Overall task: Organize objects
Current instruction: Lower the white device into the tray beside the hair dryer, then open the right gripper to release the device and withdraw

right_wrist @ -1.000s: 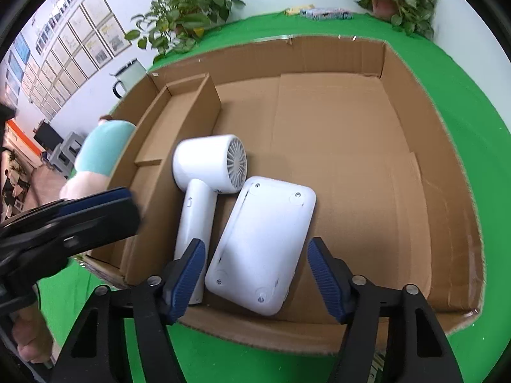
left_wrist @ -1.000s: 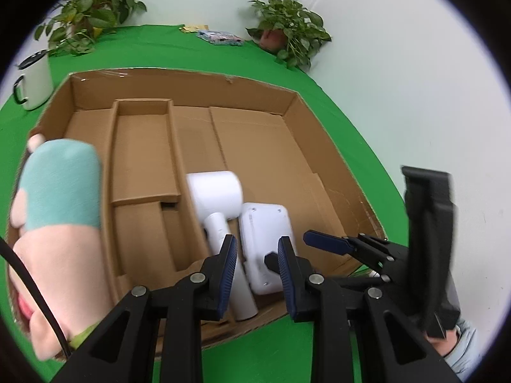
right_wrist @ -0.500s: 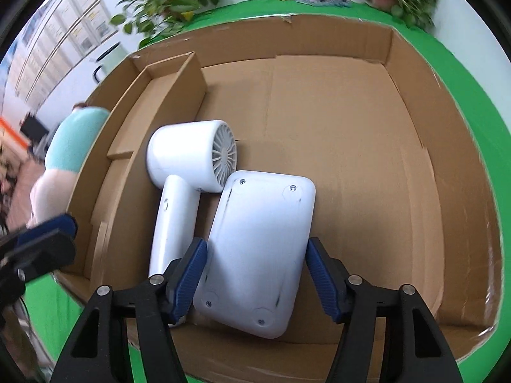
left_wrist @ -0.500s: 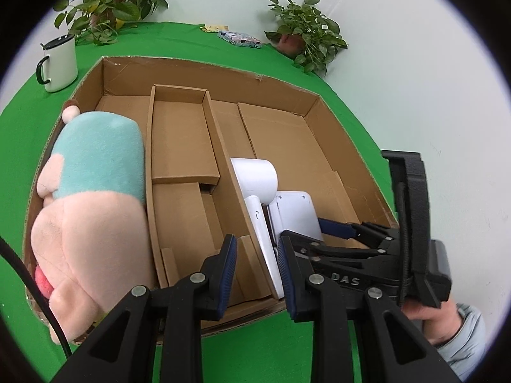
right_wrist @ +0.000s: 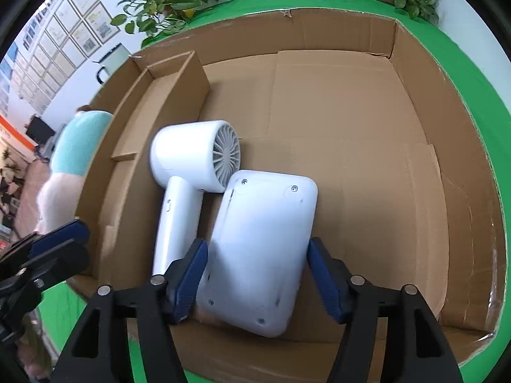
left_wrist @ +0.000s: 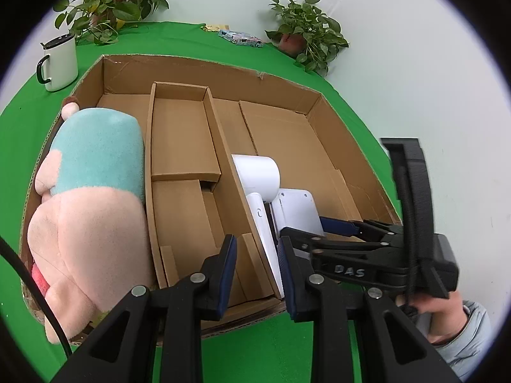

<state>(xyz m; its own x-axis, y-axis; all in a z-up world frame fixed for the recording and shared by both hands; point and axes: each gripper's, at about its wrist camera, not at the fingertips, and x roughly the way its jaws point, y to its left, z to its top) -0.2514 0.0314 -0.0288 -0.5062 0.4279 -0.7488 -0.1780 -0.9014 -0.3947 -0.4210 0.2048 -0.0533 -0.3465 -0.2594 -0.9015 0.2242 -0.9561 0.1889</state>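
The cardboard box [right_wrist: 415, 73] on the bench holds the white flat device [right_wrist: 262, 249] by its near edge, long axis running away; the right hand-held gripper [right_wrist: 255, 274] straddles it, released, while the left hand-held gripper [left_wrist: 257, 271] hangs released, farther off

Both views are bright and evenly lit, with soft, faint shadows inside the cardboard box [right_wrist: 351, 95]. The fisheye lenses bend straight edges and leave black corners around a round picture. Near the left rim of the right wrist view, the plush toy [right_wrist: 73, 166] looks smeared. The hair dryer [right_wrist: 188, 172] shows mild glare.
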